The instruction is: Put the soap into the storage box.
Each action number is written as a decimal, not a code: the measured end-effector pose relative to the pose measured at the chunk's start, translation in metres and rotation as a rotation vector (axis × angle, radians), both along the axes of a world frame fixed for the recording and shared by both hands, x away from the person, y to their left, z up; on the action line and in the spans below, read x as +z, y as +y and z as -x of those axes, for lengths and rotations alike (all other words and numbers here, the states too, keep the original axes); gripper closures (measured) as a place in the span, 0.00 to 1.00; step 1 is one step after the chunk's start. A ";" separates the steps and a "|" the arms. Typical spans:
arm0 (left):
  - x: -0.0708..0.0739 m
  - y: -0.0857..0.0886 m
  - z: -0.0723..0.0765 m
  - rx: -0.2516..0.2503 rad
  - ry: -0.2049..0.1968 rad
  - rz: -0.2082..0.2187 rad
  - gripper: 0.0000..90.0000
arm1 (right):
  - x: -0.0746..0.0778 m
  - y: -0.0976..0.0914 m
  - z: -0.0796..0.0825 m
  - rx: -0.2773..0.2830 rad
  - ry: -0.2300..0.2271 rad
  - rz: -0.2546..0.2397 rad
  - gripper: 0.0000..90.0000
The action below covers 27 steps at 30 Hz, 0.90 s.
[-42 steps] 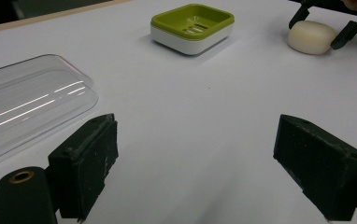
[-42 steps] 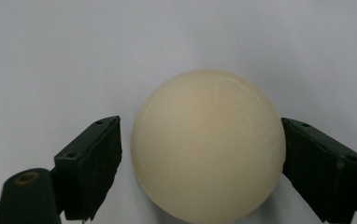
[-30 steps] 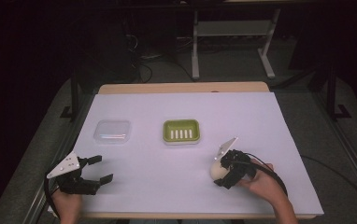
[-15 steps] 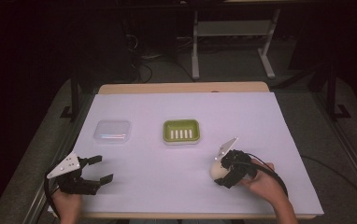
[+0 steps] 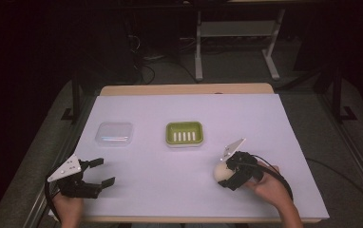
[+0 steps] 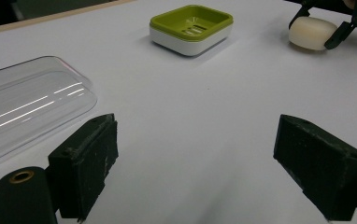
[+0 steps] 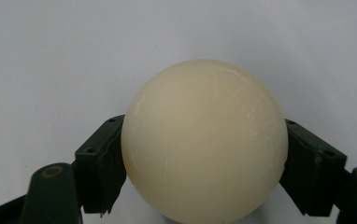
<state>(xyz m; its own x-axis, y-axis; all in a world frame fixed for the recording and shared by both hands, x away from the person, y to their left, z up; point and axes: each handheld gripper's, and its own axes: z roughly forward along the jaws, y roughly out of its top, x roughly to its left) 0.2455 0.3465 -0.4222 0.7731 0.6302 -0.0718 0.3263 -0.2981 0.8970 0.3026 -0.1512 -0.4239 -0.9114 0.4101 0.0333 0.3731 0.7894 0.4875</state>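
A cream oval soap bar (image 5: 222, 172) rests low over the white table at the front right, and my right gripper (image 5: 225, 175) is shut on it. In the right gripper view the soap (image 7: 204, 140) sits between both black jaws, each pressed against one of its sides. A green soap dish (image 5: 170, 133) with a slotted floor stands empty at the table's middle. My left gripper (image 5: 105, 172) is open at the front left, its jaws wide apart over bare table (image 6: 195, 140). From there I see the dish (image 6: 167, 21) and the held soap (image 6: 311, 33) ahead.
A clear plastic lid (image 5: 115, 133) lies left of the dish, close ahead of my left gripper (image 6: 195, 163) and to its left (image 6: 22, 107). The white table cover (image 5: 179, 107) ends at a wooden edge at the back. Dark floor and a metal stand lie beyond.
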 end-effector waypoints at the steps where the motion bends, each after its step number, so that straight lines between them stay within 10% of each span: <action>1: 0.000 0.000 0.000 0.000 0.000 0.000 0.15 | 0.001 0.000 0.000 0.000 0.000 -0.006 0.26; 27: 0.000 0.001 0.001 0.006 0.002 0.007 0.15 | 0.016 0.001 0.000 0.013 -0.016 -0.033 0.26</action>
